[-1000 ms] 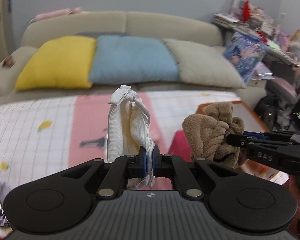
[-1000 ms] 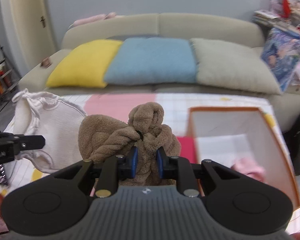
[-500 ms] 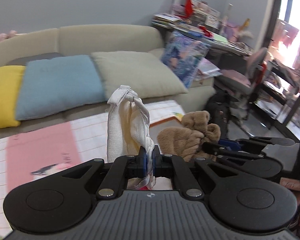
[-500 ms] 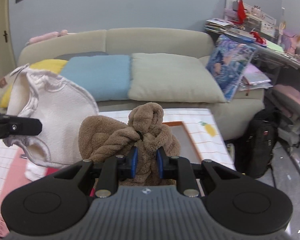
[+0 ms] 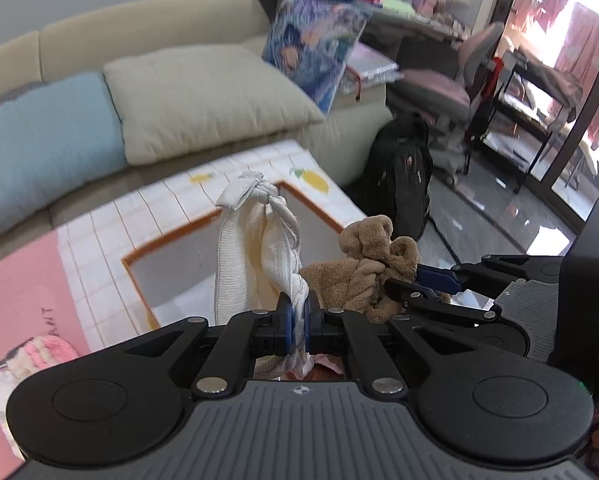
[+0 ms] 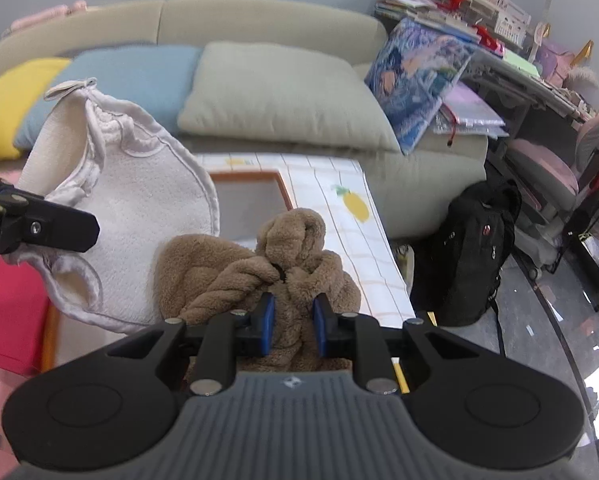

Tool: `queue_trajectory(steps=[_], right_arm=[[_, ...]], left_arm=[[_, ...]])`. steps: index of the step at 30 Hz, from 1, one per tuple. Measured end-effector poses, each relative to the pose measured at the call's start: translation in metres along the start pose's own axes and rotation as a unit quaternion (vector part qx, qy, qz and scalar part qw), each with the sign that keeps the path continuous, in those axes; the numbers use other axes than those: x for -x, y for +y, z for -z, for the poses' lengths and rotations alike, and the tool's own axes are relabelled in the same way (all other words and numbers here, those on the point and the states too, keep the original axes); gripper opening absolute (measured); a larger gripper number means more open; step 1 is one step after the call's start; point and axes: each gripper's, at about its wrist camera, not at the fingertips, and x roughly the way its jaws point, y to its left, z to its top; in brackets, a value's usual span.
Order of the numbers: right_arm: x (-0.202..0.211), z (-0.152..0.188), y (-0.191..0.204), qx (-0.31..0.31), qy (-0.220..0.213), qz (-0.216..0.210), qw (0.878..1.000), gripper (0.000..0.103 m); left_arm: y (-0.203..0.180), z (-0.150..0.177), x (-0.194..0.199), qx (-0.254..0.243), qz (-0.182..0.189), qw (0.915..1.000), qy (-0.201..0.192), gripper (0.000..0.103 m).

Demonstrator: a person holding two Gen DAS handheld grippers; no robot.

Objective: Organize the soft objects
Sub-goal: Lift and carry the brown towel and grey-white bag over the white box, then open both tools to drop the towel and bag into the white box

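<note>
My left gripper (image 5: 297, 322) is shut on a white cloth (image 5: 255, 252) that stands up in a knotted bunch above its blue pads. My right gripper (image 6: 293, 330) is shut on a brown fluffy cloth (image 6: 267, 264), bunched between its pads. In the left wrist view the right gripper (image 5: 415, 280) reaches in from the right with the brown fluffy cloth (image 5: 363, 268) beside the white one. In the right wrist view the white cloth (image 6: 139, 216) hangs at the left from the left gripper's fingers (image 6: 55, 228). Both cloths hover over an orange-rimmed box (image 5: 167, 240) on the checked table cover.
A sofa with blue (image 5: 39, 140) and grey-green (image 5: 203, 96) cushions lies behind the table. A black backpack (image 6: 471, 248) stands on the floor at the right, with a pink chair (image 5: 455, 80) and cluttered desk beyond. A pink fluffy item (image 5: 31, 356) lies at the left.
Both grippers have swung to the right with their cloths, from over the pink part of the table cover to over the orange-rimmed box. The grips have not changed.
</note>
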Motion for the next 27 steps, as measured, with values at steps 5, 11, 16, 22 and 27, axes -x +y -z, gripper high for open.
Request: queue_trajectory(steps=[5, 11, 16, 22, 27], right_arm=[[-0.012, 0.001, 0.005, 0.017, 0.002, -0.004, 1.0, 0.022], [-0.014, -0.003, 0.016, 0.039, -0.001, -0.008, 0.999, 0.022], [-0.019, -0.009, 0.024, 0.046, -0.003, -0.015, 0.999, 0.022], [-0.038, -0.016, 0.044, 0.077, 0.01, -0.018, 0.997, 0.023], [-0.053, -0.02, 0.053, 0.098, 0.02, -0.021, 0.995, 0.024]], left_arm=[[0.002, 0.003, -0.024, -0.011, 0.004, 0.9993, 0.037, 0.006], [0.01, 0.008, -0.037, -0.009, -0.026, 0.9982, 0.053, 0.006], [0.029, 0.011, -0.037, 0.019, -0.043, 0.9971, 0.06, 0.006], [0.039, 0.01, -0.036, 0.031, -0.055, 0.996, 0.063, 0.007], [0.04, 0.009, -0.039, 0.033, -0.061, 0.9955, 0.064, 0.01]])
